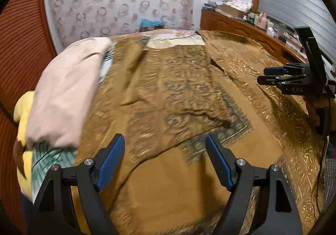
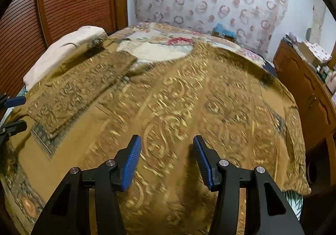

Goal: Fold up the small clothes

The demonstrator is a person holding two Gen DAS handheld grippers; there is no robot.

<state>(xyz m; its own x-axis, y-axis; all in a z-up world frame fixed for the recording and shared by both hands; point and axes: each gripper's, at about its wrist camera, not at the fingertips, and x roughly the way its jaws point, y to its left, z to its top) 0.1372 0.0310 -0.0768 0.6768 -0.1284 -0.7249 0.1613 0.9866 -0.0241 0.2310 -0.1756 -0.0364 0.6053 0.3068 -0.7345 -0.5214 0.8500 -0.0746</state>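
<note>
A folded brown cloth with a dark woven pattern point(image 1: 178, 92) lies flat on the gold-brown bedspread point(image 1: 189, 182); the right wrist view has the cloth point(image 2: 79, 92) at its left. My left gripper point(image 1: 164, 137) hovers open just short of the cloth's near edge, with nothing between its blue pads. Further right, my right gripper point(image 2: 166, 138) is open over bare bedspread point(image 2: 231, 109), also with nothing in it. From the left wrist view the right gripper point(image 1: 265, 75) shows at the right edge, clear of the cloth. The left gripper point(image 2: 15, 113) pokes into the right wrist view at the far left.
A pale pink pillow point(image 1: 67, 92) lies left of the cloth, over a green-checked fabric point(image 1: 50, 161) and something yellow point(image 1: 23, 109). A louvred wooden door point(image 2: 69, 0) stands at the left, a cluttered wooden dresser point(image 2: 310, 88) at the right. The bed drops off at its right edge point(image 2: 298, 161).
</note>
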